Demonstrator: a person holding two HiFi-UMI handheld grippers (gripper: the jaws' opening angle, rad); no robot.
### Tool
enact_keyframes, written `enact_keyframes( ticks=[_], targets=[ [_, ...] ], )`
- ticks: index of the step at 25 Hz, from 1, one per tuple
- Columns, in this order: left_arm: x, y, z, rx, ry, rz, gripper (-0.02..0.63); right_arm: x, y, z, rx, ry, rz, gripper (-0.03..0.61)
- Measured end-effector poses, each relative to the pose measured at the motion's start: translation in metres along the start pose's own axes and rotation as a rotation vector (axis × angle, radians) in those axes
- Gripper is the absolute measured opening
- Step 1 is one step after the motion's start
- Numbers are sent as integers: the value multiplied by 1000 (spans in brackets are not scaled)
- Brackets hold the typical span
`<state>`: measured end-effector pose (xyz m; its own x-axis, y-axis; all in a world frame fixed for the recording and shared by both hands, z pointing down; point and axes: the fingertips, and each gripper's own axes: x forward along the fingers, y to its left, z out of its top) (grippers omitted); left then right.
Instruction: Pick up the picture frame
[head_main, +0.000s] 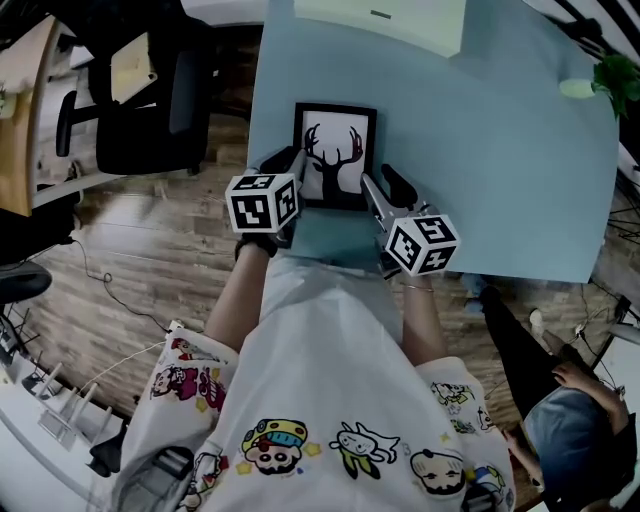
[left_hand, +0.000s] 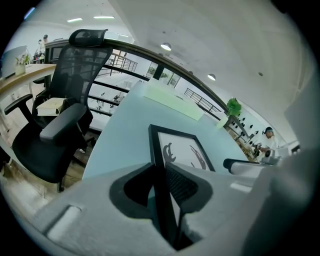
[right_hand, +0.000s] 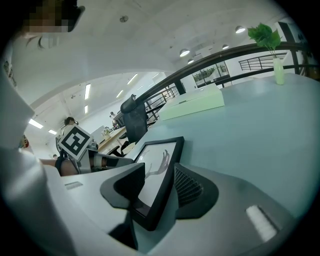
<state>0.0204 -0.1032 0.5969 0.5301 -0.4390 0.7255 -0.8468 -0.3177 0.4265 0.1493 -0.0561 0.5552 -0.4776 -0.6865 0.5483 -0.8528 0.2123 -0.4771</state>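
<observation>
A black picture frame (head_main: 335, 155) with an antler silhouette lies near the front edge of the light blue table (head_main: 500, 150). My left gripper (head_main: 296, 172) is at its near left corner. In the left gripper view the frame's black left rail (left_hand: 182, 147) runs between the jaws of that gripper (left_hand: 162, 175), and both pads press on it. My right gripper (head_main: 378, 190) is at the near right corner. In the right gripper view the frame (right_hand: 157, 160) sits tilted between the pads of the right gripper (right_hand: 157, 185), which are shut on its right rail.
A black office chair (head_main: 150, 110) stands left of the table, over wooden floor. A pale green box (head_main: 390, 20) lies at the table's far edge, and a plant in a vase (head_main: 610, 80) at its far right corner. A person (head_main: 570, 410) sits at the lower right.
</observation>
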Motion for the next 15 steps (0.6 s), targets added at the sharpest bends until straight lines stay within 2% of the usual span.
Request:
enact_keyframes(
  ticks=[8, 15],
  targets=[
    [0, 0, 0, -40, 5, -12, 74, 2, -4, 1, 58, 10, 20, 184],
    [1, 0, 0, -58, 5, -17, 72, 8, -8, -6, 253, 79, 117, 239]
  ],
)
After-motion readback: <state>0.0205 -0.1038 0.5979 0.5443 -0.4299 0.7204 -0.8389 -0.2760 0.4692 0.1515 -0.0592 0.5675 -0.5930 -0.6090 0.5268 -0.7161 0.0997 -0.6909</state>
